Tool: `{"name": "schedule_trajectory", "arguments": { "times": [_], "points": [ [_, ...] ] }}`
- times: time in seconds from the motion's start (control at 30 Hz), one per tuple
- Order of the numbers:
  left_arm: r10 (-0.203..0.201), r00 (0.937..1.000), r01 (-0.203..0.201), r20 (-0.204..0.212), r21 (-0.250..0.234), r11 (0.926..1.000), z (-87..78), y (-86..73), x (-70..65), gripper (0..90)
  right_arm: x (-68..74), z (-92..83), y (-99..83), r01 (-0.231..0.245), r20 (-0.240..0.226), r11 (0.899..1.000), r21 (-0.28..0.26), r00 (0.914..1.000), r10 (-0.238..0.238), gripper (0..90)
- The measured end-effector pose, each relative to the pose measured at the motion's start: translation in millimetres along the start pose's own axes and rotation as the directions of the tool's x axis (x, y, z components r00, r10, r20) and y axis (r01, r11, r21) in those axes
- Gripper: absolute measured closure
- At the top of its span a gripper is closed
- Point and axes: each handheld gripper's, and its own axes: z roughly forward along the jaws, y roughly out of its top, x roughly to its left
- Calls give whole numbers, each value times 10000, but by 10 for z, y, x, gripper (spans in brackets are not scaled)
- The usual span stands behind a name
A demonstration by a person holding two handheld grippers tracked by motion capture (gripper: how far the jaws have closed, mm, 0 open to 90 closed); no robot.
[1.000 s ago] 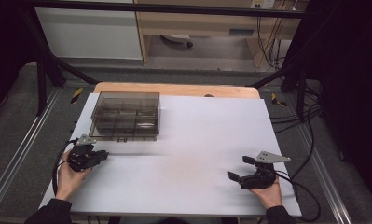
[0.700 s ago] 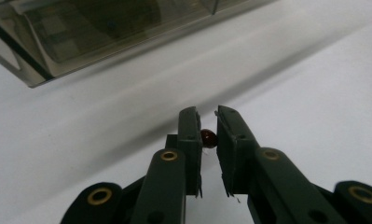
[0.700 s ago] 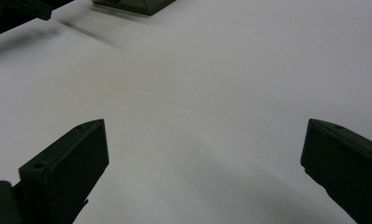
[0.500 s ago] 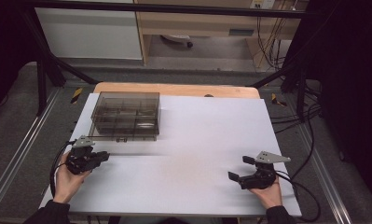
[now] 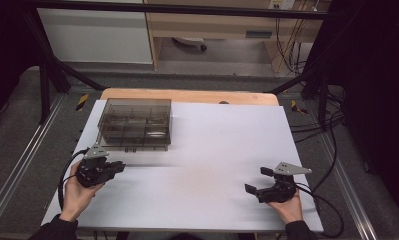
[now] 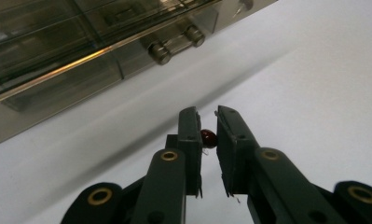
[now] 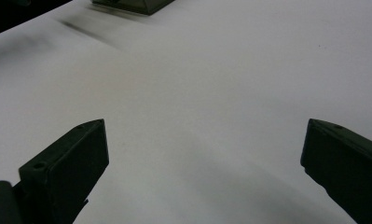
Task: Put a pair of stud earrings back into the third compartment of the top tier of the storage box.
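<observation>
White tabletop [image 5: 212, 150] beneath: left gripper [image 6: 207, 135] jaws pinch a red bead [image 6: 208, 137]; right gripper [image 7: 202, 154] jaws gape wide.

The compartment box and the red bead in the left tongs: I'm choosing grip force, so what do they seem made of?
The compartment box looks like smoky clear plastic: see-through walls, glossy reflections. The red bead looks hard and glossy, perhaps glass or plastic; too small to tell.

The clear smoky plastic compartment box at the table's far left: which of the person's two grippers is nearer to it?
Left. The left gripper sits just in front of the clear smoky plastic compartment box, pinching a small dark red bead. The right gripper lies far across the white table, jaws wide apart.
</observation>
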Motion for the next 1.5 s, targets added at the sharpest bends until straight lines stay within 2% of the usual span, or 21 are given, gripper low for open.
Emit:
{"name": "schedule_trajectory", "arguments": {
  "times": [0.4,0.6,0.97,1.23,1.5],
  "points": [
    [279,9995,-276,137,-217,9994,-47,238,-117,796,2,-1,-1,-12,10,10000,15,10000,12,15],
    [599,9981,-595,137,-279,9978,-46,395,-195,796,0,-2,0,3,16,10000,-15,10000,-3,15],
    [874,9961,-870,98,-365,9955,24,729,-293,796,0,0,-1,2,7,10000,17,10000,-2,15],
    [731,9973,-732,-27,-311,9968,165,914,-294,796,-2,-3,0,22,14,10000,6,10000,-22,15],
    [539,9985,-540,-127,-92,9985,353,998,-241,796,-3,0,0,35,8,10000,19,10000,-35,15]
  ]
}}
